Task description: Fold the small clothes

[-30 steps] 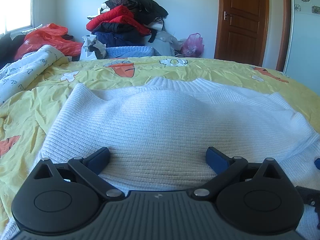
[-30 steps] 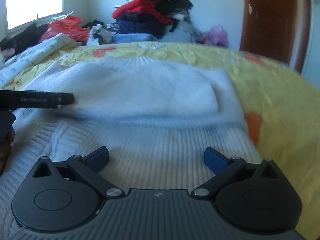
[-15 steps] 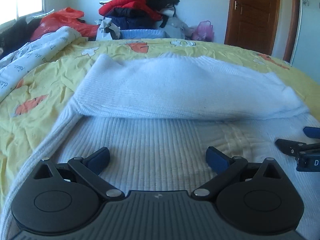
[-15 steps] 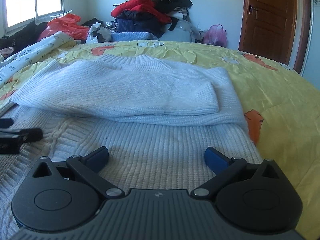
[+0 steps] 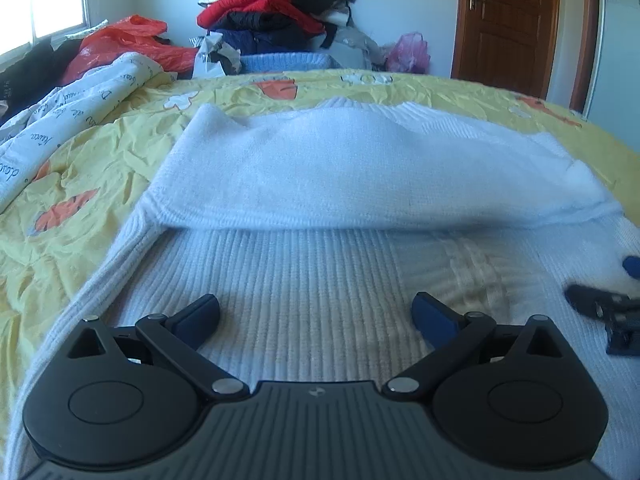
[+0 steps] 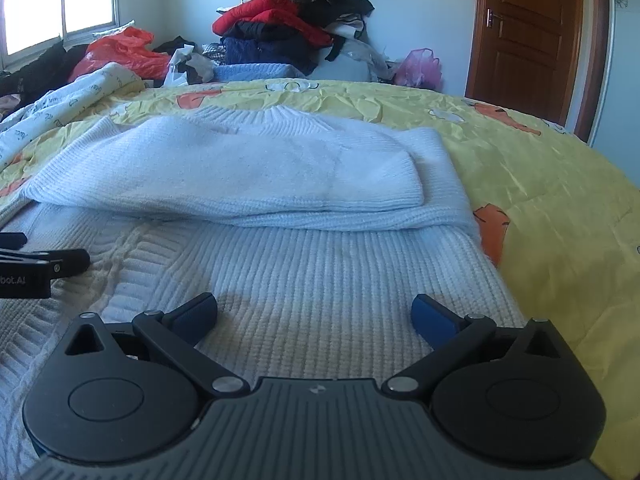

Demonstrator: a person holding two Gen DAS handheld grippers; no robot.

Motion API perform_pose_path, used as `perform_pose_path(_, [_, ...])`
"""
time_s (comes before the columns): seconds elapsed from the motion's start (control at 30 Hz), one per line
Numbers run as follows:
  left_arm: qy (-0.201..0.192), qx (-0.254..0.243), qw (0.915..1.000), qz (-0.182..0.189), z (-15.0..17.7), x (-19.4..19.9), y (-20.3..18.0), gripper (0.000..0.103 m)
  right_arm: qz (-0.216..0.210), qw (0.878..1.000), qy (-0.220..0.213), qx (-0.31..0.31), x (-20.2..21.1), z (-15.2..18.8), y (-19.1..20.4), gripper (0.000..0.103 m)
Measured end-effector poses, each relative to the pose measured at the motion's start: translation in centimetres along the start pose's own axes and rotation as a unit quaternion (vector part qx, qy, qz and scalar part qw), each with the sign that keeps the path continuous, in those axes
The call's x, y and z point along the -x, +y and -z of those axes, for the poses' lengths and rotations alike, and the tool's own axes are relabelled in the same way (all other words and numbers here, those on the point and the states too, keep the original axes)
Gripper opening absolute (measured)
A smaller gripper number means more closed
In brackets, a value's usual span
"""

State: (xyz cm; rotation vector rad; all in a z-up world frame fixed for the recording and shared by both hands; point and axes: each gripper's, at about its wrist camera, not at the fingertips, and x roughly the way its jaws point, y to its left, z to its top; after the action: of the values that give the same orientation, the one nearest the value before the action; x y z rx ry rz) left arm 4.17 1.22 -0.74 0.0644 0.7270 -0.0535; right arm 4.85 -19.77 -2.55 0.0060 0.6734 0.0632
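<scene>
A white knit sweater (image 5: 360, 184) lies flat on the yellow bedspread (image 5: 72, 184), its sleeves folded across the chest. It also shows in the right wrist view (image 6: 240, 176). My left gripper (image 5: 316, 314) is open and empty, low over the sweater's ribbed lower part near its left edge. My right gripper (image 6: 314, 314) is open and empty, low over the lower part near the right edge. Each gripper shows at the edge of the other's view: the right one (image 5: 612, 312), the left one (image 6: 36, 272).
A patterned white quilt (image 5: 60, 112) lies on the bed's left. Beyond the bed stand a pile of clothes (image 5: 276, 12), red bags (image 5: 132, 40), a pink bag (image 5: 408, 52) and a brown door (image 5: 508, 24). The bed edge curves away on the right (image 6: 580, 184).
Both grippers have pulled back toward the sweater's hem from the folded sleeves, staying open. The folded sleeves lie still on the chest.
</scene>
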Motion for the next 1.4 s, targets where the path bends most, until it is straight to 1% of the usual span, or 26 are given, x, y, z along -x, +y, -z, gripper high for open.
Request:
perform_pose_path(0.1, [0.002, -0.008, 1.0, 0.005, 1.2, 1.4, 0.0, 0.103, -0.001, 1.0, 0.0, -0.001, 0.0, 0.0, -0.1, 0.102])
perform_pose_path(0.17, [-0.013, -0.016, 0.9997, 0.013, 2.4, 2.2, 0.2, 0.103, 0.0, 1.0, 0.0, -0.001, 0.0, 0.0, -0.1, 0.102])
perform_pose_path(0.23, [-0.019, -0.011, 0.9996, 0.02, 2.8, 2.6, 0.5, 0.103, -0.001, 1.0, 0.0, -0.001, 0.0, 0.0, -0.1, 0.102])
perform_pose_path(0.4, [-0.018, -0.01, 0.9997, 0.014, 2.6, 2.2, 0.1, 0.103, -0.001, 1.0, 0.0, -0.001, 0.0, 0.0, -0.1, 0.102])
perform_pose_path(1.4, [-0.02, -0.009, 0.9997, 0.014, 2.6, 2.4, 0.2, 0.103, 0.0, 1.0, -0.001, -0.001, 0.1, 0.0, -0.2, 0.102])
